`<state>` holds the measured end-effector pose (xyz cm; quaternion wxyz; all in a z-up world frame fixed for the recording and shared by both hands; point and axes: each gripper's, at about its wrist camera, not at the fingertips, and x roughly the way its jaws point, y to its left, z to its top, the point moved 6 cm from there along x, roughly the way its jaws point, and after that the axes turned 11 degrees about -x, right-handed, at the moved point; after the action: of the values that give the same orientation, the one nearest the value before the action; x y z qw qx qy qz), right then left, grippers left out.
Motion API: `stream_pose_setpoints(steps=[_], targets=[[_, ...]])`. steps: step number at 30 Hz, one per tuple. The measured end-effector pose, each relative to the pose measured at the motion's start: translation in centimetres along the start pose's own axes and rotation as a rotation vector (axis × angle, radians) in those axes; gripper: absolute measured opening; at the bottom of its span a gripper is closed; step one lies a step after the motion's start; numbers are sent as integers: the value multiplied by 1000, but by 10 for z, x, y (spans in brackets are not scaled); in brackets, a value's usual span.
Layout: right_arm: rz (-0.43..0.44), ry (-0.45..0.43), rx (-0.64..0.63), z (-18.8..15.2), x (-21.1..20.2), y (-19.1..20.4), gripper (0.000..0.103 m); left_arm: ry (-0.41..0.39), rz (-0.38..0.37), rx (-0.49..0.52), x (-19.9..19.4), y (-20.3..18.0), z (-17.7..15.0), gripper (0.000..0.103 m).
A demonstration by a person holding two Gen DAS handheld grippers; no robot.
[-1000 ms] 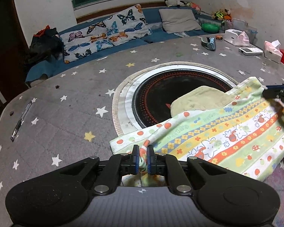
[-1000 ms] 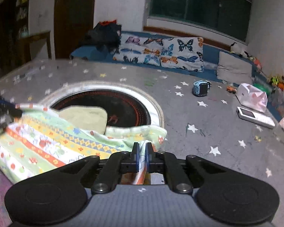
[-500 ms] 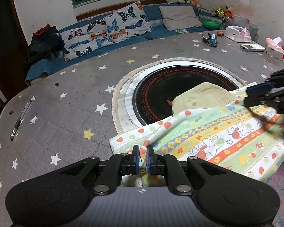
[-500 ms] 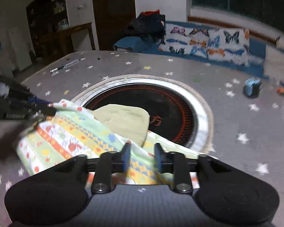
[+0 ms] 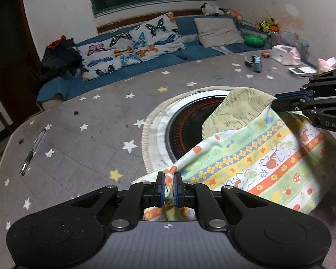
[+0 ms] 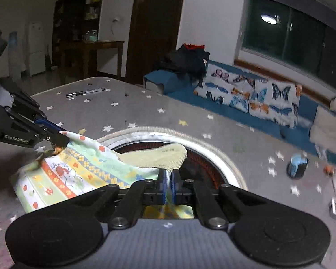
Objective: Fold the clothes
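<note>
A small garment (image 5: pixel 257 161) with coloured stripes, cartoon prints and a pale yellow-green inner side lies partly over the round black inset (image 5: pixel 186 125) of the star-patterned table (image 5: pixel 89 134). My left gripper (image 5: pixel 168 187) is shut on its near bunched corner. In the left wrist view my right gripper (image 5: pixel 277 102) comes in from the right, shut on the garment's far edge, which it holds up off the table. In the right wrist view the right gripper (image 6: pixel 168 185) pinches thin fabric of the garment (image 6: pixel 78 170), and the left gripper (image 6: pixel 60 137) holds the corner at the left.
A pen (image 5: pixel 32 152) lies near the table's left edge. A blue object (image 5: pixel 255 63), a white device (image 5: pixel 301 71) and tissue packs sit at the far right. Behind the table runs a blue sofa with butterfly pillows (image 5: pixel 132 44) and dark clothes (image 5: pixel 58 56).
My right gripper opened, let go of its corner, moved along the garment and shut again on the edge by the yellow-green part, lifting it. The left gripper kept its grip and place.
</note>
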<state>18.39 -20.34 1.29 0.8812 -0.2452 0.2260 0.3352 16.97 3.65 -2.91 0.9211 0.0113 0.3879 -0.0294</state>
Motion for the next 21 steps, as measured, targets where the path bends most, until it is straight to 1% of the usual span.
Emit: stream_pose_setpoints(steps=[1, 4, 7, 8, 11, 14, 15, 17, 19, 21], targets=[[-5, 6, -6, 1, 6, 0, 4, 12, 7, -8, 5, 1, -1, 9], [0, 82, 21, -14, 35, 1, 5, 53, 20, -29, 18, 5, -5, 10], [-9, 97, 55, -21, 41, 1, 10, 62, 38, -38, 23, 9, -6, 19], [-15, 95, 69, -22, 40, 0, 12, 60, 45, -47, 22, 11, -5, 20], [-31, 67, 126, -21, 23, -5, 14, 46, 61, -77, 17, 19, -2, 21], [-41, 53, 156, -23, 4, -5, 19, 7, 82, -96, 5, 20, 3, 21], [-45, 51, 161, -26, -2, -4, 19, -7, 70, -102, -1, 17, 5, 20], [-51, 59, 184, -34, -12, -3, 19, -34, 23, -110, -12, 8, 9, 19], [-52, 67, 215, -41, -15, -4, 19, -37, -29, -90, -16, -8, 10, 18], [-59, 74, 244, -49, -17, -6, 19, -23, -76, -67, -12, -25, 11, 18]])
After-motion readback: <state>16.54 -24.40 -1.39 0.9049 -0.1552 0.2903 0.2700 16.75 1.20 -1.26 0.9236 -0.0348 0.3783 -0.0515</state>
